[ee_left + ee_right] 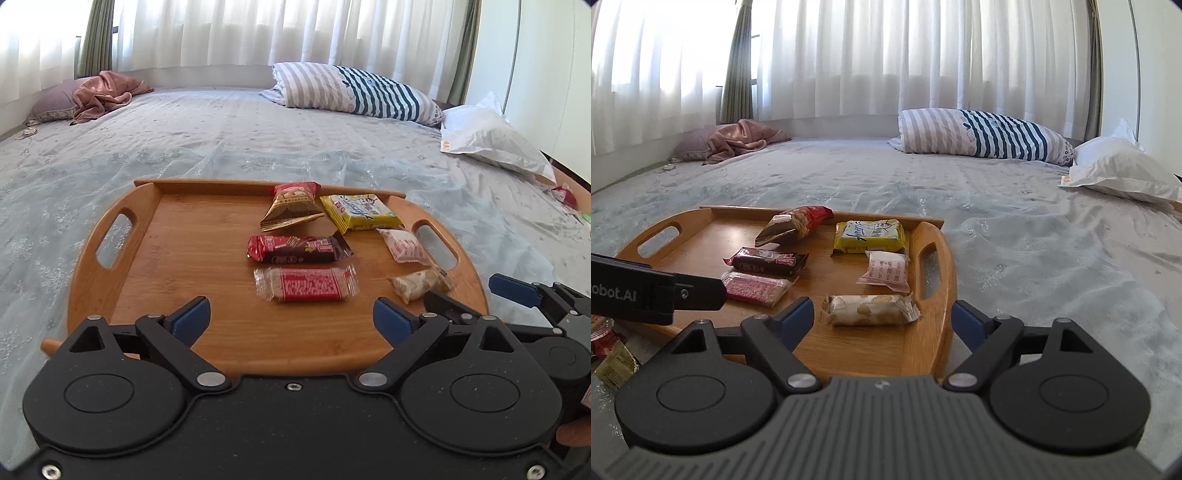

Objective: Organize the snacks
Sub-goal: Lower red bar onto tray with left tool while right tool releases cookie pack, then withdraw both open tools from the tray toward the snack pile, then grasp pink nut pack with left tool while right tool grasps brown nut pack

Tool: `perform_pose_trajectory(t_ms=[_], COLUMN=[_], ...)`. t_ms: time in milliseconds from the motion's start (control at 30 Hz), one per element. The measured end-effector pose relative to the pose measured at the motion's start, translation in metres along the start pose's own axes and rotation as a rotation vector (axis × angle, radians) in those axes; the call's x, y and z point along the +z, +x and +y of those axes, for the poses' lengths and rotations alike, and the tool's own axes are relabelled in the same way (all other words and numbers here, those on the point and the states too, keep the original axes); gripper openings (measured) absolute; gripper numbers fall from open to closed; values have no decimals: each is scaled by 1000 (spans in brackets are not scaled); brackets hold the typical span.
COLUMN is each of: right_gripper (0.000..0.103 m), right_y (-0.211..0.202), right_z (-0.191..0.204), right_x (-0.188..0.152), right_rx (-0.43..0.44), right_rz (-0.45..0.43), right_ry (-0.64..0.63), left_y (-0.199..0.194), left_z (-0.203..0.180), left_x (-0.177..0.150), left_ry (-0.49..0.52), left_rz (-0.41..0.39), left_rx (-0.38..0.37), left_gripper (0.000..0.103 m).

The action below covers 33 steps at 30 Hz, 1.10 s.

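Six wrapped snacks are seen laid out on the oval wooden tray (184, 258) on the bed. The left hand-held gripper (291, 319) is held apart and empty at the tray's near edge before the red-labelled clear bar (306, 283); the right hand-held gripper (882, 317) likewise before the pale biscuit packet (870, 309). Placement seems done; more packets (609, 350) left of the tray, cut off, probably must be fetched next.

A wooden tray (122, 295) lies on the bedspread (258, 140). Inside it, toward two o'clock of its middle, six snacks lie in a cluster: a red-and-gold packet (291, 208), at its three o'clock a yellow packet (360, 212), a dark red bar (295, 250), a clear red-printed wafer (306, 283), a pale pink sachet (404, 245) and a beige biscuit pack (419, 283). At six o'clock the left gripper (291, 319) gapes wide, holding nothing. A striped pillow (354, 90) rests at one o'clock.
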State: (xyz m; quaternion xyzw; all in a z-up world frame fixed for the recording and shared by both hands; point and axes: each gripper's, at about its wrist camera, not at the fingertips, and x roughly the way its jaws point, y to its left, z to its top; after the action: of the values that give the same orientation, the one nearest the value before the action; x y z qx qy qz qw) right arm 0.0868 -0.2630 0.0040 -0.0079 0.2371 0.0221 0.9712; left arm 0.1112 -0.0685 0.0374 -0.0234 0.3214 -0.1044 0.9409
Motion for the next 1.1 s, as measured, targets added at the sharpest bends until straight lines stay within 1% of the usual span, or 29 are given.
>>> perform_pose_trajectory(t_ms=[100,333,500,567,600,700,767,800,833,900,967,1100], right_gripper=[90,91,91,91,91,91,91,91,90,79,75,66], right_y=[-10,-34,-51,-57,-60,-66,-69,-70,-72,-74,-77,-82], right_z=[-1,4,7,6,6,7,8,9,10,14,19,26], right_x=[-5,-18,-28,-31,-33,-37,-39,-40,-42,-44,-47,-51], right_rx=[-12,-29,-41,-41,-38,-32,-27,-24,-18,-7,1,27], right_rz=[-4,-21,-64,-80,-85,-92,-90,-88,-85,-82,-79,-67], right_ry=[8,2,12,22,26,38,41,42,39,24,6,-19], left_y=[-13,-44,-58,-63,-66,-72,-75,-76,-77,-77,-74,-63], left_z=[2,2,-2,-3,-4,-6,-8,-9,-10,-11,-13,-13], left_x=[-7,-23,-35,-40,-43,-49,-52,-53,-55,-57,-57,-57], left_ry=[4,17,47,61,63,76,78,78,79,78,75,77], left_rz=[-6,-12,0,9,14,33,45,55,67,88,101,106], left_rx=[-5,-52,-69,-79,-84,-106,-120,-132,-148,-182,-196,-183], left_gripper=[95,97,95,87,85,73,57,52,45,43,41,41])
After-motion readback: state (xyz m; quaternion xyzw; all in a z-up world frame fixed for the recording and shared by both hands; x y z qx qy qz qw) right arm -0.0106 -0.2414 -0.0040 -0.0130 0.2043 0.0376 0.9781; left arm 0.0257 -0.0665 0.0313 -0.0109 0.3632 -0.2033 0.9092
